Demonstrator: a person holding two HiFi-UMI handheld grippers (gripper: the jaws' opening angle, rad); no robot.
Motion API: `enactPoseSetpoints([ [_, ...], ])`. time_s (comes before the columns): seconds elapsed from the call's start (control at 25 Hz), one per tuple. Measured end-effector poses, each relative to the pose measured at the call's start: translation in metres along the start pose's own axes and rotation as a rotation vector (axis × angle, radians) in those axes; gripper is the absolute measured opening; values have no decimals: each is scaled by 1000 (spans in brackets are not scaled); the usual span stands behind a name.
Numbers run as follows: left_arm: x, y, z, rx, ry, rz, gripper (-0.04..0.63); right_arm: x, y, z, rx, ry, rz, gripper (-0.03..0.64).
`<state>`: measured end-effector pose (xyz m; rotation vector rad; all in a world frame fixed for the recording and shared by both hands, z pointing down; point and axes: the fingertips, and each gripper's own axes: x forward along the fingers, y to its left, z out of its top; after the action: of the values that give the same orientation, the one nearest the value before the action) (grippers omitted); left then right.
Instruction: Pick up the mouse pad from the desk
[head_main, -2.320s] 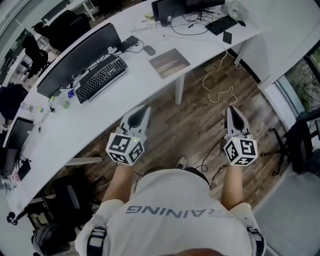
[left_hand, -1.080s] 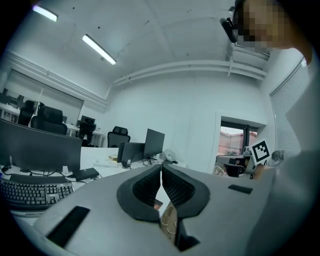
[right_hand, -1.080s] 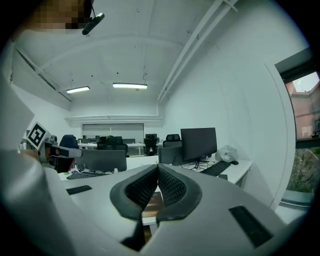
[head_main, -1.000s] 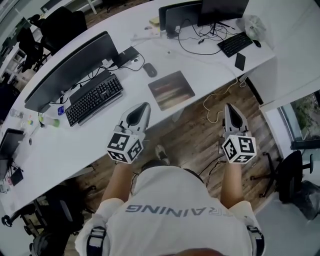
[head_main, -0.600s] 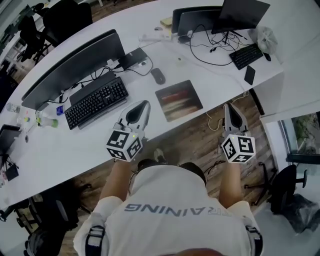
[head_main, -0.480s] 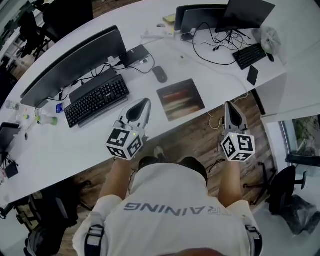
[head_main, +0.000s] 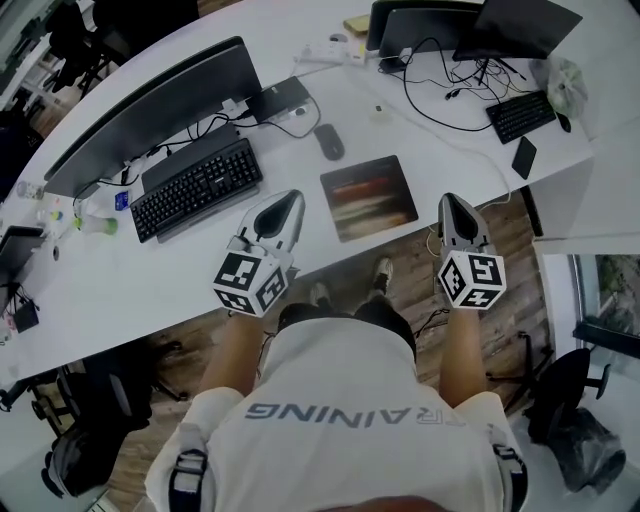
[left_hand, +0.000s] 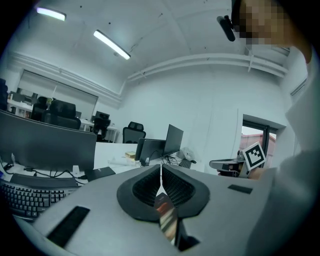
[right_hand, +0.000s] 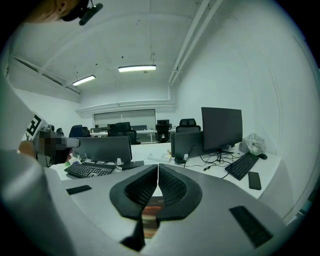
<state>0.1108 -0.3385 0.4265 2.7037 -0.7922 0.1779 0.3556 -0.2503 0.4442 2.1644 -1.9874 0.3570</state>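
The mouse pad (head_main: 369, 197), dark with blurred red and cream bands, lies flat near the front edge of the white desk (head_main: 180, 270). My left gripper (head_main: 293, 198) hovers over the desk just left of the pad, shut and empty. Just right of the pad, at the desk's edge, hangs my right gripper (head_main: 447, 203), also shut with nothing in it. Neither touches the pad. In the left gripper view the pad (left_hand: 167, 220) shows through the gap below the closed jaws. The right gripper view shows the pad (right_hand: 150, 215) the same way.
Behind the pad sits a black mouse (head_main: 328, 141). A black keyboard (head_main: 197, 187) and a wide monitor (head_main: 150, 110) stand to the left. At the far right are a second keyboard (head_main: 523, 116), a phone (head_main: 523, 158), cables and more screens (head_main: 420, 25).
The person has stepped up to the desk. Both grippers moved forward and a little down, and the mouse pad now lies between their tips. The jaws stayed shut.
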Motion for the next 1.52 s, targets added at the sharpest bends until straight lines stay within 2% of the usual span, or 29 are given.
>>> enactPoseSetpoints([
  [0.36, 21, -6, 0, 0, 24, 109, 37, 66, -16, -13, -23, 47, 123, 25],
  [0.6, 30, -7, 1, -9, 33, 189, 37, 106, -18, -47, -50, 163, 217, 30],
  [0.76, 33, -6, -5, -21, 52, 237, 37, 128, -11, -93, -93, 294, 306, 154],
  [0.84, 33, -5, -9, -27, 63, 263, 37, 139, -9, -119, -124, 363, 326, 219],
  [1.0, 30, -5, -19, -39, 85, 308, 37, 150, -4, -171, -168, 498, 361, 308],
  [1.28, 27, -6, -32, -66, 99, 350, 37, 156, -1, -241, -200, 685, 379, 380],
  [1.52, 22, -4, -40, -85, 105, 361, 37, 157, -1, -264, -175, 730, 368, 396],
])
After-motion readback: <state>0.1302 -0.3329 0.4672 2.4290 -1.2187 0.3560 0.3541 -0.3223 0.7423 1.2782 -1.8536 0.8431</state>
